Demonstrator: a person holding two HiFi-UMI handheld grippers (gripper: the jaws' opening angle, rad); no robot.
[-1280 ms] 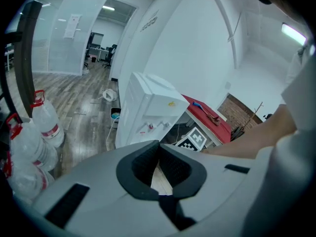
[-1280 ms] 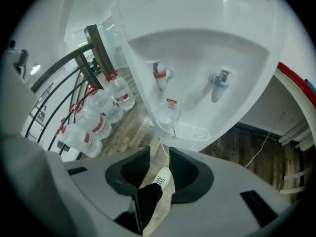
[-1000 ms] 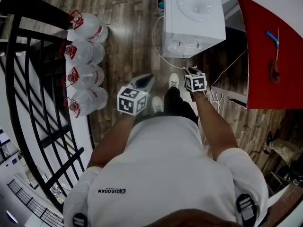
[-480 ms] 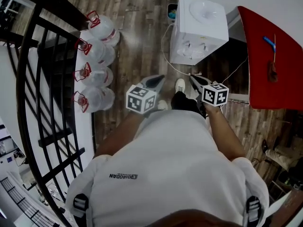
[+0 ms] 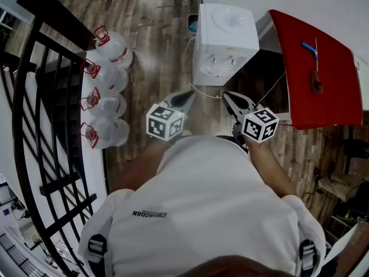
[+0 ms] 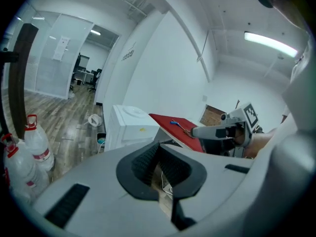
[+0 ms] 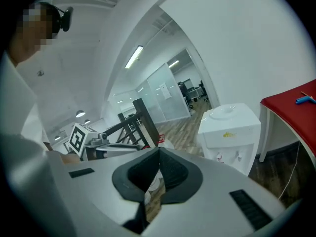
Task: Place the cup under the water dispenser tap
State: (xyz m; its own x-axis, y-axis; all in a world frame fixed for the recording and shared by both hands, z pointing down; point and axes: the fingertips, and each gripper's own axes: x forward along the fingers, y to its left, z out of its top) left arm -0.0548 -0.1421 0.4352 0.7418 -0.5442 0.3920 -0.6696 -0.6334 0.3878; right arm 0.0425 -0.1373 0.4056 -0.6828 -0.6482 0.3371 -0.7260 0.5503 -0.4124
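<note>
a: jaws?
b: my left gripper and right gripper are both pressed closed, empty, side by side.
a: target?
b: water dispenser stands on the floor just ahead, taps facing me, beside the red table. cup i can't make out.

In the head view the taps on the water dispenser are too small to read, the two small items on the red tabletop cannot be identified, and the person's shirt hides their legs.
</note>
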